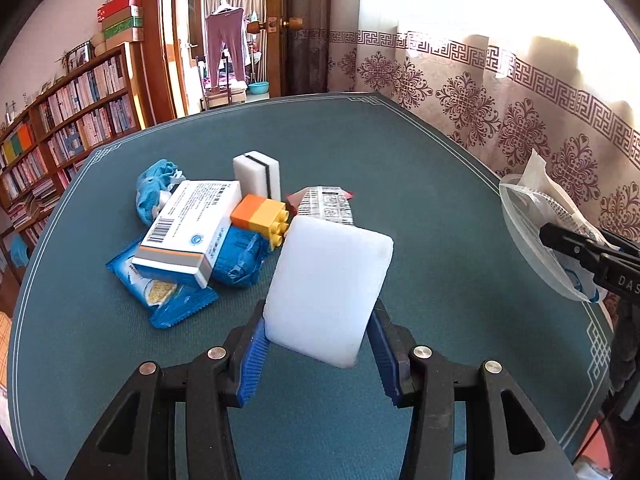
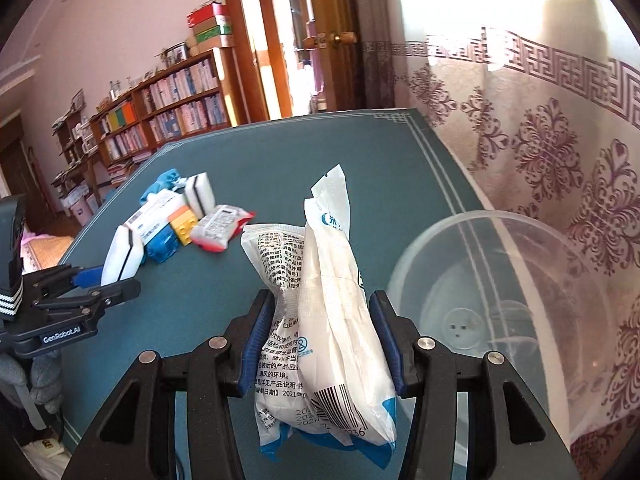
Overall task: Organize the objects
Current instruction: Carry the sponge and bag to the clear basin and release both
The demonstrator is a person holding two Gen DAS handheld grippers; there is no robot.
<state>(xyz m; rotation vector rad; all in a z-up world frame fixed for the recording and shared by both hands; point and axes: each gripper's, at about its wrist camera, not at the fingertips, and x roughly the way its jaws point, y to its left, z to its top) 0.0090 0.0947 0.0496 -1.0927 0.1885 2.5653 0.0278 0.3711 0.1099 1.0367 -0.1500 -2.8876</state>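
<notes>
**Sponge and mask packet both gripped above the table**

Sponge (image 1: 330,288), white, sits pinched between the blue pads of our left gripper (image 1: 318,344), long axis running away from the camera and tilted up to the right, held over the green table (image 1: 400,184). The right wrist view shows it edge-on with a black stripe. Our right gripper (image 2: 322,336) squeezes a white mask packet (image 2: 332,312), which stands upright, long axis vertical, sealed end pointing up. Just right of it a clear plastic bowl (image 2: 500,280) rests on the table. Farther back lies the pile: a medicine box (image 1: 188,228) atop blue snack packets (image 1: 240,260), an orange-yellow brick (image 1: 262,218), a printed packet (image 1: 328,204), a second sponge (image 1: 258,176), blue cloth (image 1: 154,184). Beyond, a bookshelf (image 1: 68,120).
</notes>
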